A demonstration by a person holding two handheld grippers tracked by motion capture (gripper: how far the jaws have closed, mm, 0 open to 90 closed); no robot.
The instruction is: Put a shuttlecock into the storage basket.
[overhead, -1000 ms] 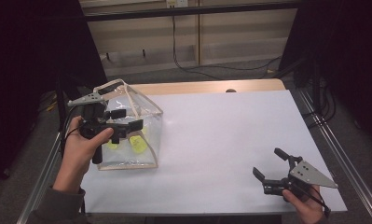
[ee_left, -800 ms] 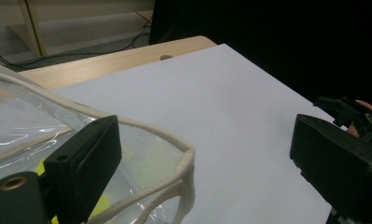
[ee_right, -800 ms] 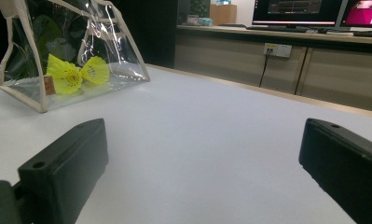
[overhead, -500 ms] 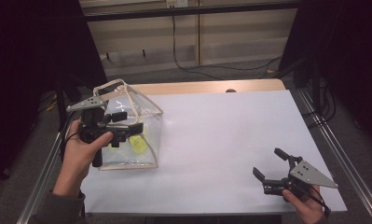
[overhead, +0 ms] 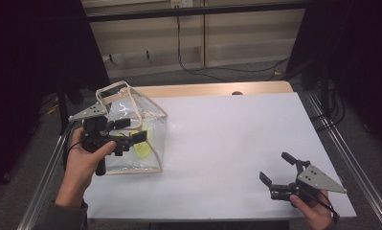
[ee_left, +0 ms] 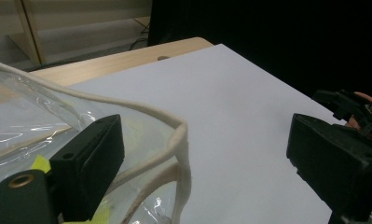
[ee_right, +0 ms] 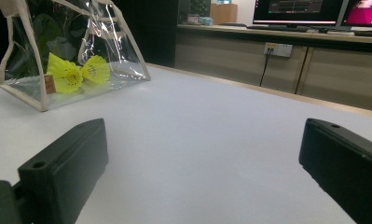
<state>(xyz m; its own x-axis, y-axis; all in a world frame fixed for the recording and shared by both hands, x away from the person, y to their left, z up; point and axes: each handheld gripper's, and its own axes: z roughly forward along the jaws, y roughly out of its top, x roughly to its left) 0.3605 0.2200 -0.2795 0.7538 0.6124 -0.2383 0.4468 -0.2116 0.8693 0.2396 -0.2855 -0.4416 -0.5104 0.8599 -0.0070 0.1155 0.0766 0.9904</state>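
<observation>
My left gripper (overhead: 126, 136) hovers at the clear bag (overhead: 148, 129) in the left of the high view, its fingers (ee_left: 88, 161) wide with the bag's cream trim (ee_left: 176, 140) between them but not pinched. Two yellow shuttlecocks (ee_right: 79, 72) already lie inside, so I judge the loading done and the bag's rim still to be gripped. My right gripper (overhead: 280, 179) waits at the lower right, fingers (ee_right: 65, 168) wide and empty. The white worktop (overhead: 227, 143) between them is bare; only the floppy plastic wall could foil a grip.
</observation>
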